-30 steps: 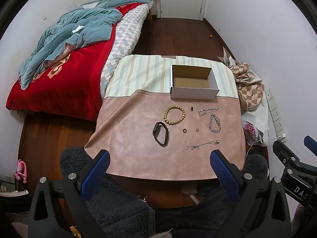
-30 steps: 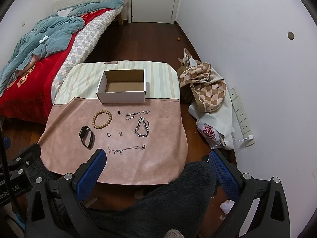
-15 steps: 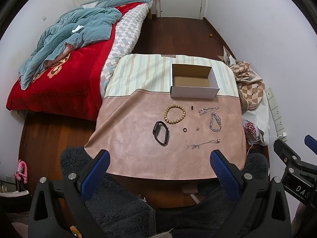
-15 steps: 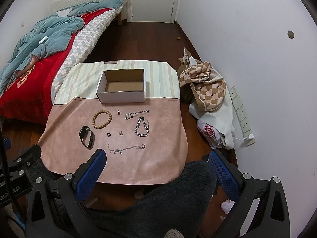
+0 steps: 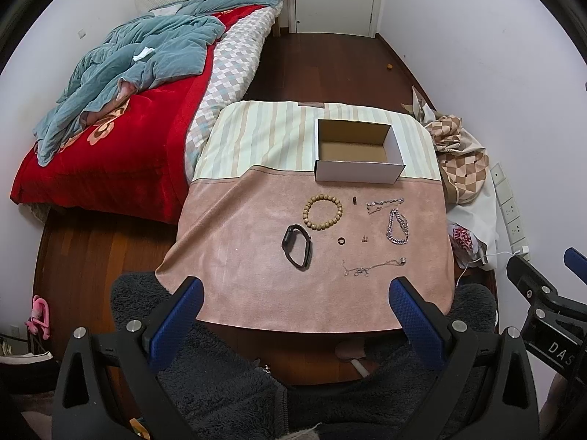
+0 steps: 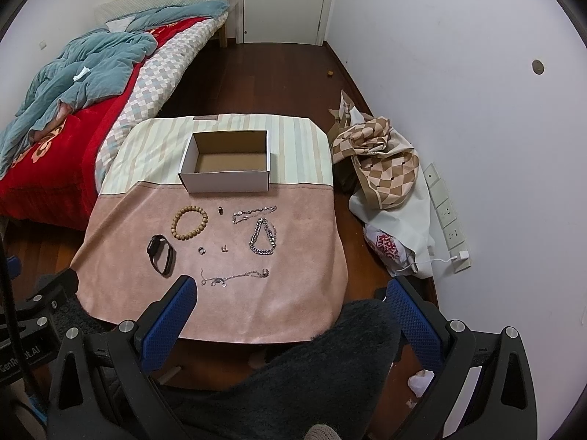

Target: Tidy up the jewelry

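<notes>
An empty white cardboard box point(image 5: 357, 156) point(image 6: 227, 167) stands on the cloth-covered table point(image 5: 238, 256) point(image 6: 304, 293). In front of it lie a wooden bead bracelet point(image 5: 323, 211) point(image 6: 189, 223), a black wristband point(image 5: 297, 246) point(image 6: 160, 254), a chunky silver chain point(image 5: 398, 231) point(image 6: 263, 241), a thin silver bracelet point(image 5: 384, 205) point(image 6: 254, 213), a thin necklace point(image 5: 374, 267) point(image 6: 234, 277) and small rings point(image 5: 341, 241) point(image 6: 201, 250). My left gripper point(image 5: 293, 311) and right gripper point(image 6: 290, 311) are both open and empty, held above the table's near edge.
A bed with a red blanket point(image 5: 110, 135) stands left of the table. A checkered cloth pile point(image 6: 381, 165) and a power strip point(image 6: 445, 216) lie on the floor to the right. A dark fleece sleeve point(image 6: 312, 366) is under the grippers.
Both views have shifted very slightly; the grippers stay open and nothing on the table has moved.
</notes>
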The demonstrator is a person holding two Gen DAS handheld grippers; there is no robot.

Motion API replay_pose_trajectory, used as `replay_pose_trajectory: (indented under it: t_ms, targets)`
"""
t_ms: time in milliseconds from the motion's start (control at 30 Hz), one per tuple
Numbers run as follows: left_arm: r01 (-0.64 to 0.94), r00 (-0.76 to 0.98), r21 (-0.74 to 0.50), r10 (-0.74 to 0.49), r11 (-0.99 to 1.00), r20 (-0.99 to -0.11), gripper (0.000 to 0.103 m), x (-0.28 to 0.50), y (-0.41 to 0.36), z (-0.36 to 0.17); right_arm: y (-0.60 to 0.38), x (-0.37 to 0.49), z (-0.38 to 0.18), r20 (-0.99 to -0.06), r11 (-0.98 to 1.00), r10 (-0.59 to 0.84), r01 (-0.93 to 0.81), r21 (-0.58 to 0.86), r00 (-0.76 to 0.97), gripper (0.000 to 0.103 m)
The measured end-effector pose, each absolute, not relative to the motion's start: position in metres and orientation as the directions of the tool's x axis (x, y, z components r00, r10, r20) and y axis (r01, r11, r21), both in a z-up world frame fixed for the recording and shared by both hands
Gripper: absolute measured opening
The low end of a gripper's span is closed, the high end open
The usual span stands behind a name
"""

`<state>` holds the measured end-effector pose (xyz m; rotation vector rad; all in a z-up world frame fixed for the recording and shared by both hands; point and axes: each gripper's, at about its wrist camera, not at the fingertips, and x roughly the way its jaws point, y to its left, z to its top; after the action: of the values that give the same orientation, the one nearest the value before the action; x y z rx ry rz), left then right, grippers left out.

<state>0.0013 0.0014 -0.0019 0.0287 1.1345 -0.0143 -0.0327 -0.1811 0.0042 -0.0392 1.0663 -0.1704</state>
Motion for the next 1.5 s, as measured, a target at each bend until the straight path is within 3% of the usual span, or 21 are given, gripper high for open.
replay_pose_trajectory:
  t_ms: [1267, 1500]
  targets:
    - [0.029, 0.432, 0.007, -0.006, 1.0, -0.902, 0.103, 0.008, -0.007, 0.004, -0.179, -0.034, 0.009, -0.858, 0.985, -0.166, 0.121, -0.122, 0.486, 0.103]
    - [-0.014, 0.46, 0.054, 0.055, 0.998, -0.886, 0.103, 0.041, -0.007, -0.026, -0.2, -0.008, -0.009, -0.858, 0.98, -0.184, 0.162, -0.119, 0.479, 0.103]
